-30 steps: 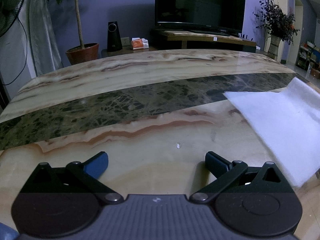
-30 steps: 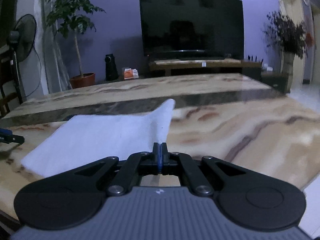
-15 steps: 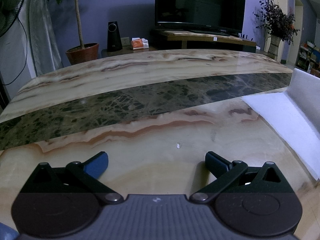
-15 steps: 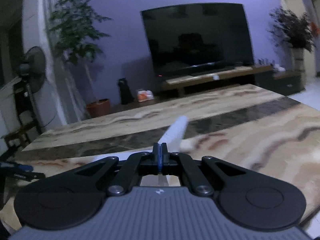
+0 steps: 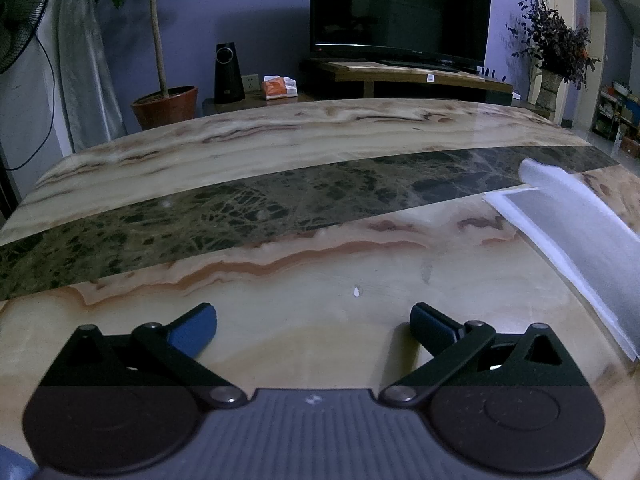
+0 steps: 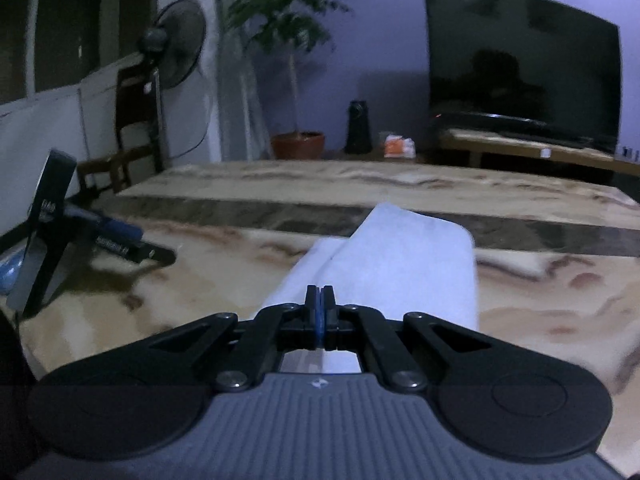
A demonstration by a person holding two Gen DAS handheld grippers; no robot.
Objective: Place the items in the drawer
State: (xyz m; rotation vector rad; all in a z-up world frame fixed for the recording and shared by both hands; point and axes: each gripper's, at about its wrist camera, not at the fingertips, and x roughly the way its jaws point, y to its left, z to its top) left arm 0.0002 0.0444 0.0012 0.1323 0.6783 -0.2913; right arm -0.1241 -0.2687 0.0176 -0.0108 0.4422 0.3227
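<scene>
Both views are dim with a bluish cast. The left wrist view is sharp; the bench (image 5: 280, 280) carries soft glare at its far right edge. The right wrist view is motion-blurred throughout. Fisheye distortion bows straight lines and darkens corners.

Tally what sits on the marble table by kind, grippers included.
White cloth: 1, pinched by the right gripper
Grippers: 2, the right one shut, the left gripper open and holding nothing
Drawers: 0 in view
Total: 3
</scene>
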